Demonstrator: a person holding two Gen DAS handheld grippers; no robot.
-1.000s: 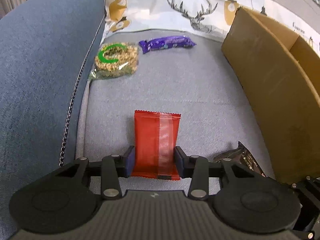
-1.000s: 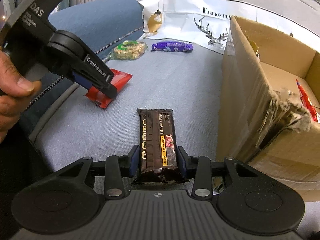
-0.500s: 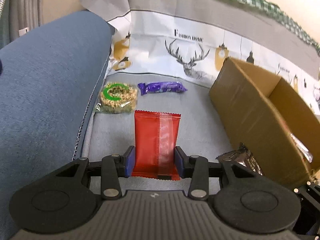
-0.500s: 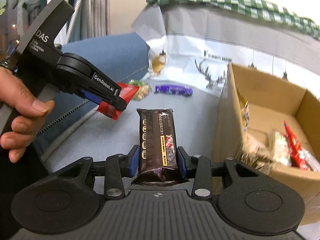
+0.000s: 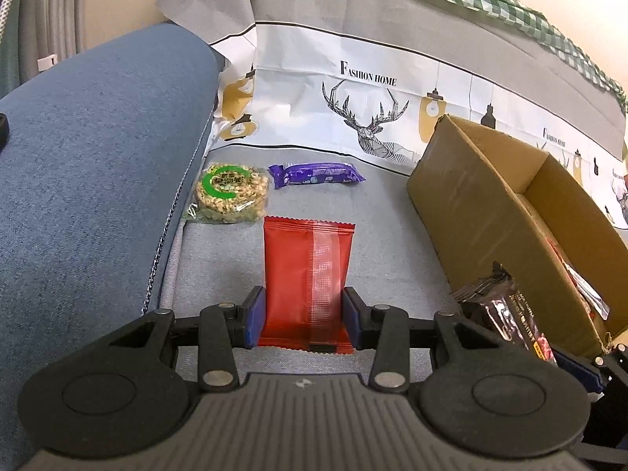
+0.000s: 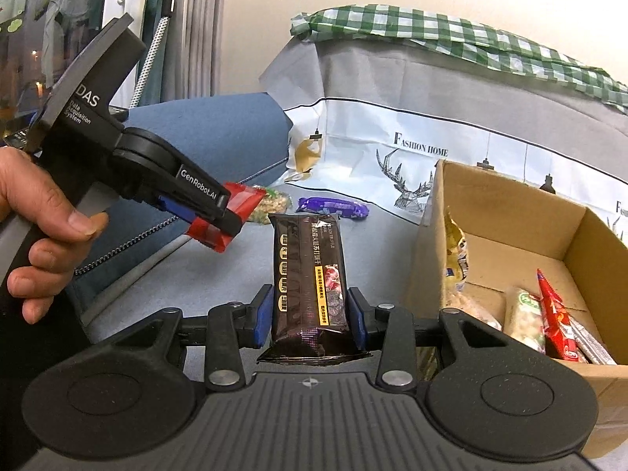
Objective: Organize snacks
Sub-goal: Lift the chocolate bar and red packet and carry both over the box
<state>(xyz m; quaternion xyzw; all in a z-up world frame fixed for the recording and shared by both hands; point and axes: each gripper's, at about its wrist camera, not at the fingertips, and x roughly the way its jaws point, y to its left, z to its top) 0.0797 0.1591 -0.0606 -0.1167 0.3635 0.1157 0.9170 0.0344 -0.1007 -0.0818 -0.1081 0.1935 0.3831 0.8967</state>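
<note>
My left gripper (image 5: 303,320) is shut on a red snack packet (image 5: 308,274) and holds it in the air above the grey sofa seat; it also shows in the right wrist view (image 6: 219,221) with the red packet (image 6: 235,208). My right gripper (image 6: 310,320) is shut on a dark brown snack bar (image 6: 310,274), lifted beside the cardboard box (image 6: 581,251); the bar shows in the left wrist view (image 5: 506,314). A round cereal cake in clear wrap (image 5: 231,192) and a purple bar (image 5: 318,174) lie on the seat at the back.
The open cardboard box (image 5: 471,212) stands on the right of the seat and holds several snacks (image 6: 549,314). A blue armrest (image 5: 90,180) runs along the left. A printed deer cloth (image 5: 369,117) covers the sofa back.
Both grippers have risen from the seat with their snacks held. The views now look higher, over the box rim and up the sofa back.
</note>
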